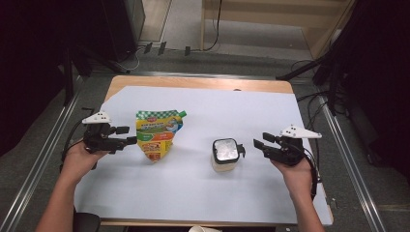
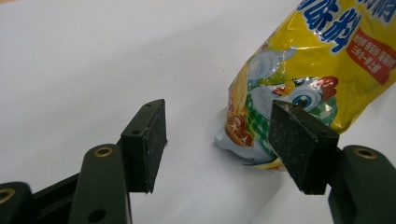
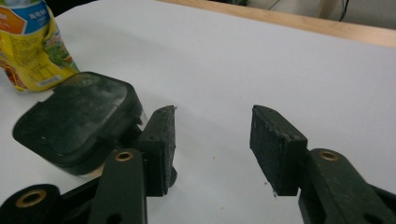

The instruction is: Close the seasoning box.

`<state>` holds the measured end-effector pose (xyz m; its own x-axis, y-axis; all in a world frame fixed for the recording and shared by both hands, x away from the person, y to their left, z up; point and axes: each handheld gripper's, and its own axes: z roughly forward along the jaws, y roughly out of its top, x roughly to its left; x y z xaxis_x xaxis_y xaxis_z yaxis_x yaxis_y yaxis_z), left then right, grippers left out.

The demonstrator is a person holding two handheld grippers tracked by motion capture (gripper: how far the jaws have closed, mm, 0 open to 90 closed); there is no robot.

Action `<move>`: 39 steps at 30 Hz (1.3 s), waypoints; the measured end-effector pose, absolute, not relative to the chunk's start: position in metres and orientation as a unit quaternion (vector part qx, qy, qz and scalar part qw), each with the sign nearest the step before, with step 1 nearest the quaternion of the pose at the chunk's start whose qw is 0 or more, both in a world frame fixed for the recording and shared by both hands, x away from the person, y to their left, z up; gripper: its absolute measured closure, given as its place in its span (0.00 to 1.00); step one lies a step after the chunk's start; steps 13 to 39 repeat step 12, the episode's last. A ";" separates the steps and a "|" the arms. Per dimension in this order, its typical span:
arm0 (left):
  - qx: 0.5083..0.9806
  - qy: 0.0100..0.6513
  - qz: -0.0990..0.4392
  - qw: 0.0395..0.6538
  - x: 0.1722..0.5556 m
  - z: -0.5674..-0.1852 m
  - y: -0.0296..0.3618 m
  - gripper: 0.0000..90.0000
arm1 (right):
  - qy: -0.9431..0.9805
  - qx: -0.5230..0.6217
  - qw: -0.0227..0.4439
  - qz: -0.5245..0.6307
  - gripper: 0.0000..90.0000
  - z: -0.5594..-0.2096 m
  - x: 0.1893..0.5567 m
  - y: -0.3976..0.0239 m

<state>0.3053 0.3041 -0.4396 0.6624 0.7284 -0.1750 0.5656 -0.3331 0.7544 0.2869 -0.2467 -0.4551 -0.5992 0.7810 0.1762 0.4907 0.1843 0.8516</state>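
A yellow and green refill pouch with a green spout lies on the white sheet, left of centre. My left gripper is just left of it, open. In the left gripper view the pouch's bottom corner lies ahead of the open left gripper, nearer the right-hand jaw, with nothing between the pads. A small clear container with a black lid stands right of centre. My right gripper is beside it on the right, open and apart from it. In the right gripper view the lid sits left of the open right gripper, and the pouch lies beyond.
The white sheet covers a wooden table. Metal rails run along both sides, and cables lie on the floor beyond the far edge. A pale object pokes in at the near edge.
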 end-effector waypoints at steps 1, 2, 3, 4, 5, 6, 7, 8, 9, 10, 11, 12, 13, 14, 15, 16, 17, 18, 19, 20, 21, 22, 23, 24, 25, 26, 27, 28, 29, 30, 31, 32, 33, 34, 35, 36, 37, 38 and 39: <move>0.811 0.399 0.099 0.416 0.305 -0.439 0.304 0.42 | 0.754 0.425 0.149 0.479 0.57 -0.457 0.287 -0.248; 0.811 0.399 0.099 0.416 0.305 -0.439 0.304 0.42 | 0.751 0.429 0.148 0.479 0.56 -0.458 0.288 -0.250; 0.811 0.399 0.099 0.416 0.305 -0.439 0.304 0.42 | 0.751 0.431 0.149 0.478 0.56 -0.460 0.288 -0.252; 0.810 0.400 0.098 0.417 0.305 -0.440 0.303 0.41 | 0.751 0.432 0.150 0.476 0.55 -0.461 0.288 -0.253; 0.811 0.400 0.099 0.415 0.305 -0.440 0.304 0.41 | 0.751 0.434 0.150 0.475 0.55 -0.462 0.288 -0.254; 0.811 0.400 0.099 0.415 0.305 -0.440 0.304 0.41 | 0.751 0.434 0.151 0.474 0.54 -0.463 0.289 -0.255; 0.811 0.400 0.099 0.416 0.306 -0.440 0.304 0.41 | 0.750 0.435 0.151 0.474 0.53 -0.464 0.289 -0.255; 0.810 0.401 0.099 0.417 0.306 -0.440 0.304 0.41 | 0.750 0.436 0.150 0.474 0.53 -0.464 0.289 -0.255; 0.809 0.402 0.099 0.417 0.306 -0.440 0.304 0.41 | 0.750 0.436 0.149 0.474 0.52 -0.465 0.289 -0.255; 0.809 0.402 0.099 0.417 0.306 -0.440 0.304 0.41 | 0.751 0.437 0.150 0.472 0.52 -0.465 0.289 -0.255; 0.809 0.403 0.100 0.416 0.307 -0.440 0.304 0.40 | 0.752 0.436 0.150 0.472 0.52 -0.466 0.289 -0.255; 0.809 0.404 0.100 0.416 0.307 -0.440 0.304 0.40 | 0.751 0.436 0.149 0.472 0.51 -0.466 0.290 -0.255; 0.809 0.404 0.100 0.416 0.307 -0.440 0.304 0.40 | 0.751 0.436 0.149 0.472 0.51 -0.466 0.290 -0.255; 0.809 0.404 0.100 0.416 0.307 -0.440 0.304 0.40 | 0.751 0.436 0.149 0.472 0.51 -0.466 0.290 -0.255; 0.809 0.404 0.100 0.416 0.307 -0.440 0.304 0.40 | 0.751 0.436 0.149 0.472 0.51 -0.466 0.290 -0.255; 0.809 0.404 0.100 0.416 0.307 -0.440 0.304 0.40 | 0.751 0.436 0.149 0.472 0.51 -0.466 0.290 -0.255; 0.809 0.404 0.100 0.416 0.307 -0.440 0.304 0.40 | 0.751 0.436 0.149 0.472 0.51 -0.466 0.290 -0.255; 0.809 0.404 0.100 0.416 0.307 -0.440 0.304 0.40 | 0.751 0.436 0.149 0.472 0.51 -0.466 0.290 -0.255; 0.809 0.404 0.100 0.416 0.307 -0.440 0.304 0.40 | 0.751 0.436 0.149 0.472 0.51 -0.466 0.290 -0.255; 0.809 0.404 0.100 0.416 0.307 -0.440 0.304 0.40 | 0.751 0.436 0.149 0.472 0.51 -0.466 0.290 -0.255; 0.809 0.404 0.100 0.416 0.307 -0.440 0.304 0.40 | 0.751 0.436 0.149 0.472 0.51 -0.466 0.290 -0.255; 0.809 0.404 0.100 0.416 0.307 -0.440 0.304 0.40 | 0.751 0.436 0.149 0.472 0.51 -0.466 0.290 -0.255; 0.809 0.404 0.100 0.416 0.307 -0.440 0.304 0.40 | 0.751 0.436 0.149 0.472 0.51 -0.466 0.290 -0.255; 0.809 0.404 0.100 0.416 0.307 -0.440 0.304 0.40 | 0.751 0.436 0.149 0.472 0.51 -0.466 0.290 -0.255; 0.809 0.404 0.100 0.416 0.307 -0.440 0.304 0.40 | 0.751 0.436 0.149 0.472 0.51 -0.466 0.290 -0.255; 0.809 0.404 0.100 0.416 0.307 -0.440 0.304 0.40 | 0.751 0.436 0.149 0.472 0.51 -0.466 0.290 -0.255; 0.809 0.404 0.100 0.416 0.307 -0.440 0.304 0.40 | 0.751 0.436 0.149 0.472 0.51 -0.466 0.290 -0.255; 0.809 0.404 0.100 0.416 0.307 -0.440 0.304 0.40 | 0.751 0.436 0.149 0.472 0.51 -0.466 0.290 -0.255; 0.809 0.404 0.100 0.416 0.307 -0.440 0.304 0.40 | 0.751 0.436 0.149 0.472 0.51 -0.466 0.290 -0.255; 0.809 0.404 0.100 0.416 0.307 -0.440 0.304 0.40 | 0.751 0.436 0.149 0.472 0.51 -0.466 0.290 -0.255; 0.809 0.404 0.100 0.416 0.307 -0.440 0.304 0.40 | 0.751 0.436 0.149 0.472 0.51 -0.466 0.290 -0.255; 0.809 0.404 0.100 0.416 0.307 -0.440 0.304 0.40 | 0.751 0.436 0.149 0.472 0.51 -0.466 0.290 -0.255; 0.809 0.404 0.100 0.416 0.307 -0.440 0.304 0.40 | 0.751 0.436 0.149 0.472 0.51 -0.466 0.290 -0.255; 0.809 0.404 0.100 0.416 0.307 -0.440 0.304 0.40 | 0.751 0.436 0.149 0.472 0.51 -0.466 0.290 -0.255; 0.809 0.404 0.100 0.416 0.307 -0.440 0.304 0.40 | 0.751 0.436 0.149 0.472 0.51 -0.466 0.290 -0.255; 0.809 0.404 0.100 0.416 0.307 -0.440 0.304 0.40 | 0.751 0.436 0.149 0.472 0.51 -0.466 0.290 -0.255; 0.809 0.404 0.100 0.416 0.307 -0.440 0.304 0.40 | 0.751 0.436 0.149 0.472 0.51 -0.466 0.290 -0.255; 0.809 0.404 0.100 0.416 0.307 -0.440 0.304 0.40 | 0.751 0.436 0.149 0.472 0.51 -0.466 0.290 -0.255; 0.809 0.404 0.100 0.416 0.307 -0.440 0.304 0.40 | 0.751 0.436 0.149 0.472 0.51 -0.466 0.290 -0.255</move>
